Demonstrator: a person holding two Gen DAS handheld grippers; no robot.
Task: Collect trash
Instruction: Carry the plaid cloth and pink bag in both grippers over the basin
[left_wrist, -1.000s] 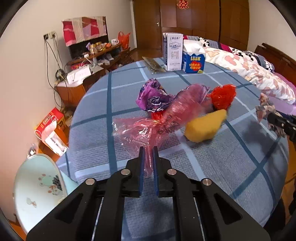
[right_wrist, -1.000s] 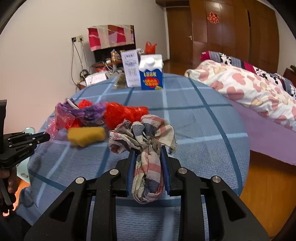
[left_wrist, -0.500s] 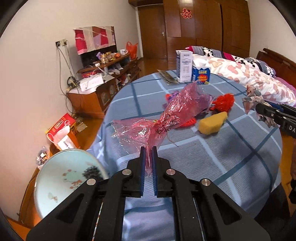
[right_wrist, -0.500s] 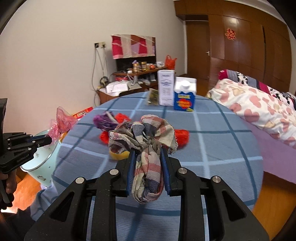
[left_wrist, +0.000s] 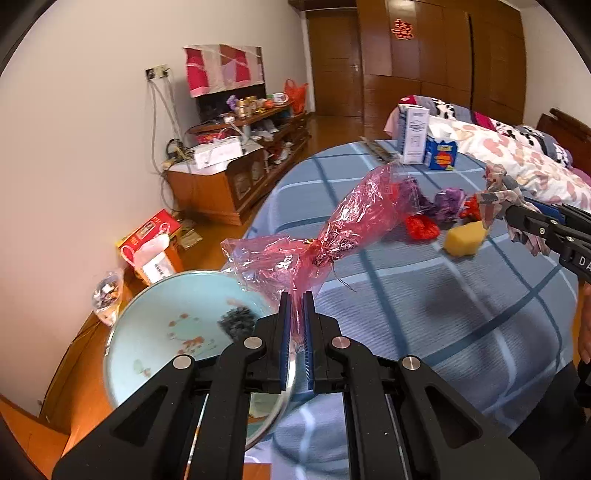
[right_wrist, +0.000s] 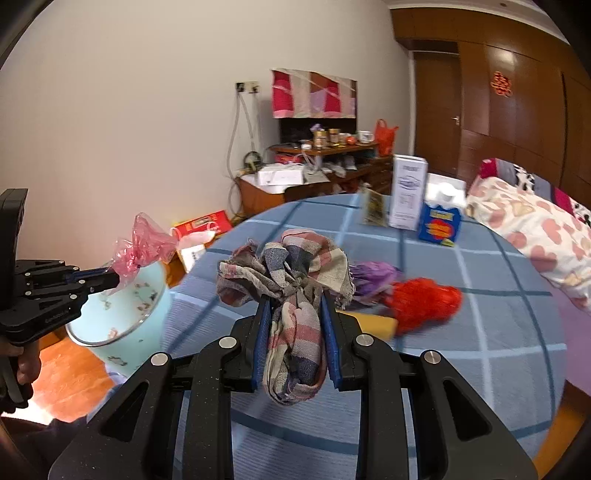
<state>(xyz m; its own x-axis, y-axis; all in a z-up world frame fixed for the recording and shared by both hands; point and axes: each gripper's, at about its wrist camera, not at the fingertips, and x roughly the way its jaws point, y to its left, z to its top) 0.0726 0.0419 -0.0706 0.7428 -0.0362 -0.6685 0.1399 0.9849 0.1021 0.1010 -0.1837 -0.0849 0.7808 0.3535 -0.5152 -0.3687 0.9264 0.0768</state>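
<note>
**A:** What have you got in each hand right now?

**Me:** My left gripper (left_wrist: 296, 314) is clamped tight on the tail of the pink bag (left_wrist: 332, 236); most of it sticks out ahead of the jaws, above the rim of the basin (left_wrist: 122, 325). My right gripper (right_wrist: 295, 325) is closed on the rag (right_wrist: 291, 288), which bunches above the pads and hangs out below them. That one is over the table (left_wrist: 424, 306), not near the basin.

**A:** And the rest of the trash?

**Me:** On the table: a red wad (right_wrist: 421, 299), a purple wrapper (right_wrist: 373, 275) and a yellow sponge (left_wrist: 464, 240), lying close together. Two cartons (left_wrist: 413, 134) stand at the far edge. A dark clump (left_wrist: 238, 317) already lies in the basin.

**A:** What worries you from here?

**Me:** The bag first. I hold only a thin pinch of film, and the bulk is light and stiff. If I let go while it leans toward the table, I think it could land on the cloth or catch on the rim instead of dropping in. Film also clings to pads, so it may not fall cleanly.

**A:** And the rag?

**Me:** It has to cross to the basin. Its loose end could drag over the wad and wrapper and sweep them off the table. My two grippers would also crowd over one basin and could knock together.
</note>
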